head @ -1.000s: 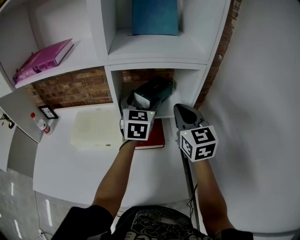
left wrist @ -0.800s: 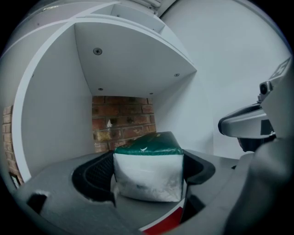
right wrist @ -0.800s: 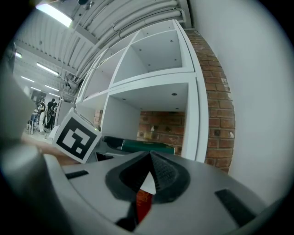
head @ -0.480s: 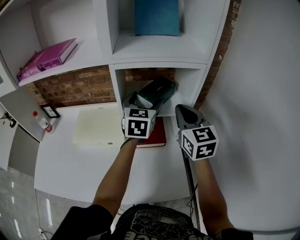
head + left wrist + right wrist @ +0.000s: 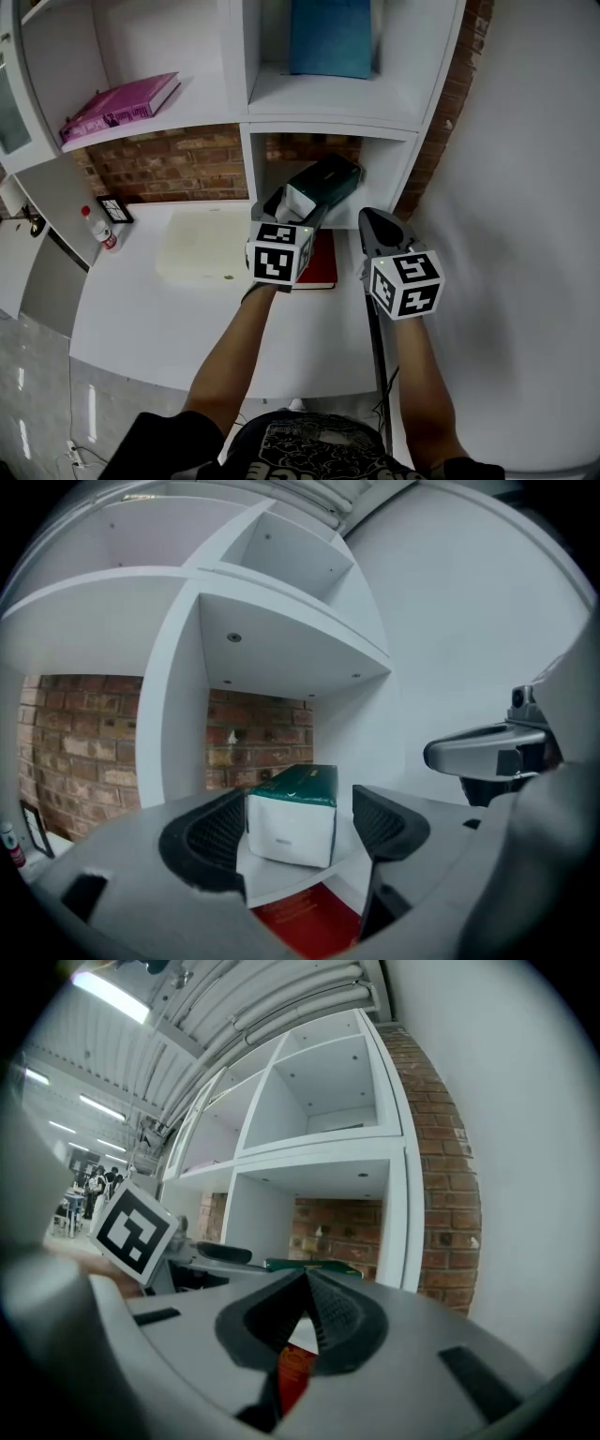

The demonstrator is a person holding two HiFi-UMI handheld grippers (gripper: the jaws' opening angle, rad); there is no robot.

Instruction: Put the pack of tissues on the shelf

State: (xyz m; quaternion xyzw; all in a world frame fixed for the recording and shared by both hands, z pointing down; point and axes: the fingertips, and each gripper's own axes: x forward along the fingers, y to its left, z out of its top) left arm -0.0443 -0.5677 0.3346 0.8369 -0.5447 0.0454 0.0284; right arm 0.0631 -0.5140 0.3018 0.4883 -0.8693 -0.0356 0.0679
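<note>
A: Where is the pack of tissues to be found?

B: One pack of tissues point(image 5: 323, 183), dark green on top with a white end face, is seen in the lowest compartment of the shelf point(image 5: 246, 173). It is laid on the white board there, with the white end turned to the near side and brick behind it.

A: Is it gripped?

B: It is flanked by the jaws of the left gripper point(image 5: 298, 832), which are being closed. A gap is seen between the pack and the right-hand pad. The left-hand pad is just beside the pack, and no pressing can be made out.

A: And the other gripper?

B: The right gripper point(image 5: 305, 1309) is held just to the right of the left one, near the shelf front. Its jaws are brought together, with nothing between them. Two grippers are counted in all.

A: What else is counted around it?

B: Two books are counted. One red book point(image 5: 322, 265) is laid on the table point(image 5: 141, 319) beneath that compartment, and one pink book point(image 5: 117, 103) is laid on a shelf board at the far left. One blue upright thing point(image 5: 330, 37) is stood in the compartment above the pack. Further left on the table, one flat white box point(image 5: 202, 251), one small framed picture point(image 5: 116, 208) and one small bottle with a red cap point(image 5: 101, 230) are seen.
</note>
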